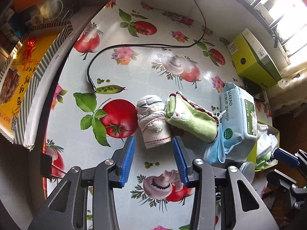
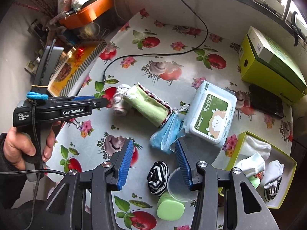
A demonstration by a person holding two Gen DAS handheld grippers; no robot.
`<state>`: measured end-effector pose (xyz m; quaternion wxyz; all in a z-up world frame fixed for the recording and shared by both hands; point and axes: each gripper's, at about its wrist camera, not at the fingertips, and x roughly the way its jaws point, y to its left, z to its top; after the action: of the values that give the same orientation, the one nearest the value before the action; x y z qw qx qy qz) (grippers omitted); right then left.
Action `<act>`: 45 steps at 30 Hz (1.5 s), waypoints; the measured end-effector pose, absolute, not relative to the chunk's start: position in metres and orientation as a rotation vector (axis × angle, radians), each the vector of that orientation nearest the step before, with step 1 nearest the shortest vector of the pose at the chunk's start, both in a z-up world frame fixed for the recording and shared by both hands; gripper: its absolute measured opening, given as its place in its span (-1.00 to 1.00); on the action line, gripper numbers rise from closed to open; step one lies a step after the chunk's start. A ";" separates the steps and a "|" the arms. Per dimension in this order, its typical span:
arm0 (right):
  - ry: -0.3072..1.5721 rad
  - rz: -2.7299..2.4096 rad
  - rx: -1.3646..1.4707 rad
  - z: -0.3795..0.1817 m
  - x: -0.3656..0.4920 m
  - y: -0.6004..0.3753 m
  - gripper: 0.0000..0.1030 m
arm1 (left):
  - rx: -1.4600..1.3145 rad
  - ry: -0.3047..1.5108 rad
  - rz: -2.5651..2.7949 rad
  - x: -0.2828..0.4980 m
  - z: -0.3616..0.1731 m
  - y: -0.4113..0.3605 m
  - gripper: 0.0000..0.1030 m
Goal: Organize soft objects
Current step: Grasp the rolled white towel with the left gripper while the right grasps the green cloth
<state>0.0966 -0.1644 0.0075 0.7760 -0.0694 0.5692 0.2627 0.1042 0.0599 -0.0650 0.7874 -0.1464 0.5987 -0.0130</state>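
Hovering wide open and empty, your left claw (image 1: 153, 149) frames the white rolled cloth (image 1: 153, 121); your right claw (image 2: 154, 157), equally agape, sits just short of the blue mask (image 2: 165, 135).

Table covering (image 1: 153, 38): glossy, smooth plastic sheet printed with tomatoes and mushrooms; window glare on it. White rolled cloth (image 1: 153, 121): coarse open weave, matt, thin red and dark stripes. Green folded cloth (image 1: 191, 120): soft, fuzzy, dark scalloped trim. Pale blue face mask (image 2: 165, 134): pleated, matt. Wet-wipes pack (image 2: 211, 111): shiny film, smooth hard lid. Left gripper (image 1: 153, 160): ribbed blue plastic pads (image 1: 128, 159), matt black frame, bright metal bolts.
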 end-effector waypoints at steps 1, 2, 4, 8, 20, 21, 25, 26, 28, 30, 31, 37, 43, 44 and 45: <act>1.232 0.570 -0.154 0.007 0.099 -0.163 -0.12 | -0.323 1.297 -0.031 0.106 -0.070 0.059 -0.18; 1.232 0.571 -0.159 0.006 0.101 -0.161 -0.12 | -0.329 1.300 -0.033 0.109 -0.073 0.059 -0.11; 1.236 0.572 -0.170 0.005 0.105 -0.159 -0.12 | -0.344 1.303 -0.033 0.113 -0.081 0.057 -0.06; 1.242 0.579 -0.195 -0.001 0.114 -0.154 -0.12 | -0.350 1.326 -0.004 0.124 -0.100 0.056 -0.06; 1.259 0.683 -0.346 -0.039 0.148 -0.106 -0.10 | -0.389 1.355 0.020 0.136 -0.121 0.064 -0.17; 1.267 0.696 -0.363 -0.044 0.151 -0.101 -0.06 | -0.396 1.351 0.020 0.135 -0.120 0.067 -0.17; 1.294 0.745 -0.423 -0.062 0.160 -0.081 0.07 | -0.407 1.335 0.025 0.126 -0.116 0.081 -0.18; 1.305 0.761 -0.440 -0.068 0.161 -0.076 0.11 | -0.409 1.333 0.026 0.123 -0.116 0.084 -0.18; 1.325 0.782 -0.475 -0.080 0.164 -0.067 0.12 | -0.412 1.333 0.024 0.119 -0.115 0.089 -0.18; 1.339 0.776 -0.509 -0.091 0.167 -0.061 0.12 | -0.413 1.335 0.021 0.116 -0.116 0.092 -0.18; 1.344 0.774 -0.520 -0.096 0.168 -0.059 0.12 | -0.413 1.336 0.021 0.114 -0.116 0.093 -0.18; 1.381 0.741 -0.516 -0.115 0.177 -0.053 0.01 | -0.402 1.345 0.027 0.112 -0.119 0.093 -0.18; 1.345 0.751 -0.415 -0.096 0.176 -0.061 -0.60 | -0.395 1.323 0.031 0.113 -0.112 0.092 -0.18; 1.340 0.747 -0.396 -0.091 0.176 -0.063 -0.69 | -0.392 1.316 0.033 0.112 -0.108 0.092 -0.18; 1.332 0.741 -0.377 -0.086 0.176 -0.066 -0.91 | -0.388 1.306 0.034 0.111 -0.103 0.092 -0.18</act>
<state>0.1763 -0.0660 -0.0859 0.7073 -0.1698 0.5996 0.3336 0.1114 0.0922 -0.1033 0.7767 -0.1791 0.6036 0.0159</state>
